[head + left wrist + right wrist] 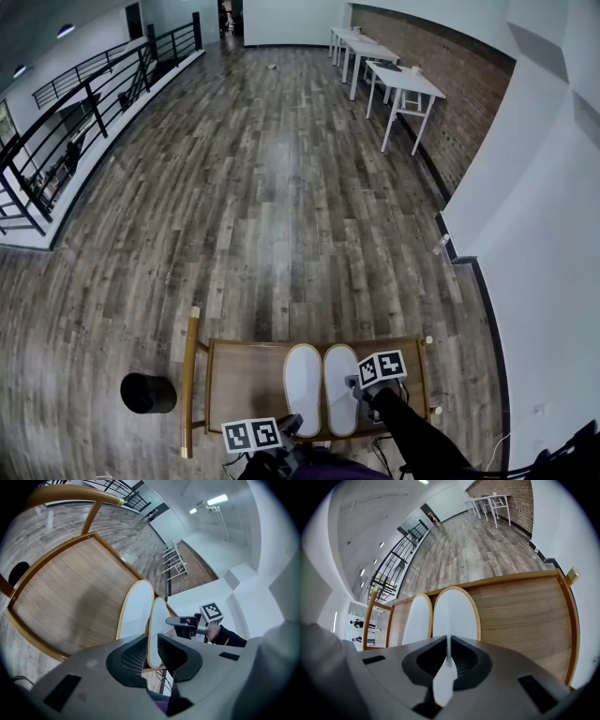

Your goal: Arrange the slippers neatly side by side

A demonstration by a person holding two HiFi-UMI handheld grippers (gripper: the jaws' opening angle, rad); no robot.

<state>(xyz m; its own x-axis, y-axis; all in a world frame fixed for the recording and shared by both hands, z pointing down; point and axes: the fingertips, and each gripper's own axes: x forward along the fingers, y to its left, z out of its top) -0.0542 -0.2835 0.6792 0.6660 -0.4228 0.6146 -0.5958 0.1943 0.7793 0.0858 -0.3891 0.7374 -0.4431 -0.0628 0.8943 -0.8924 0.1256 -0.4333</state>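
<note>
The two white, tan-rimmed fabric slippers (303, 386) are lying parallel, close together, on the railed wooden tabletop (244, 380). The left gripper (151, 660) is clamping a heel edge, and the right gripper (448, 656) is pinching the right-hand one's thin white flap. Levelling the heels before letting go is looking wise. No lettering is showing.

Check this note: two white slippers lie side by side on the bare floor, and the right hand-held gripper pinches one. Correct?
The surface is wrong: the slippers lie side by side on a wooden cart top, as the head view shows. The right hand-held gripper does pinch one.
</note>
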